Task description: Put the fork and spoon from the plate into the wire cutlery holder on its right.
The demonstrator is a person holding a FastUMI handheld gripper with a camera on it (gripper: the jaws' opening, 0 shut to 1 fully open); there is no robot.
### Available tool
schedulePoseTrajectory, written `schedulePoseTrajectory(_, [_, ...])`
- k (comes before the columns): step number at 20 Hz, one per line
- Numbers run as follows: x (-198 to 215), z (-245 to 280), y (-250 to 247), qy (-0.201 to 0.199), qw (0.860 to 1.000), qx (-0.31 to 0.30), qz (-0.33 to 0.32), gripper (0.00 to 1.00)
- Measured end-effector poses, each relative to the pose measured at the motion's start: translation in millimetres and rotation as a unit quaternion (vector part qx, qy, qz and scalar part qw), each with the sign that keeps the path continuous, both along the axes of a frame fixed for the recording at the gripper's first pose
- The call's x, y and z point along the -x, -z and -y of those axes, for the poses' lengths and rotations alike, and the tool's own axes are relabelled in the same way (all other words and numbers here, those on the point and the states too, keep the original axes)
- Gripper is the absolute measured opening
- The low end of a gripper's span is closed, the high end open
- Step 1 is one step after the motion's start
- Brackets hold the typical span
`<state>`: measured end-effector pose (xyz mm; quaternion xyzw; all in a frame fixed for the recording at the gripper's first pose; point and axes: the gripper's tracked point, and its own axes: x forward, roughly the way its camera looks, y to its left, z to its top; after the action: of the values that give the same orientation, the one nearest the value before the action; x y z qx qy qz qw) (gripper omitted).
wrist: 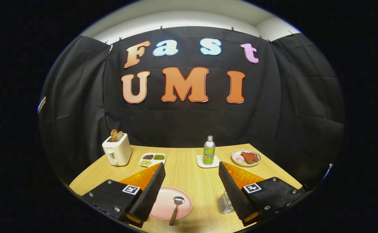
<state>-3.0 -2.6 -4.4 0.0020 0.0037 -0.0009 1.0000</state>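
At about ten o'clock from the claw we see a toaster (116, 153) on the table (189, 181), then a small divided dish (152, 159). Our claw (191, 167) is wide open and holds nothing. Between its fingers lies the pink plate (163, 204) with the spoon (176, 207). At one o'clock stands a bottle (209, 150), further right a food plate (246, 158). The wire cutlery holder (225, 203) sits beside the right finger.

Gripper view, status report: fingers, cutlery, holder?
Gripper open, holding nothing. Spoon on pink plate between the fingers; fork not made out. Wire cutlery holder by the right finger. Path looks unobstructed.
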Motion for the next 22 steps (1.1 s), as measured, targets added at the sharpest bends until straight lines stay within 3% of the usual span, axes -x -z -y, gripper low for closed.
schedulePoseTrajectory(8, [-8,-11,27,0.003,1.0,0.006,-0.014,0.99])
schedulePoseTrajectory(22, [-36,-48,177,-0.013,0.988,0.042,-0.151,0.96])
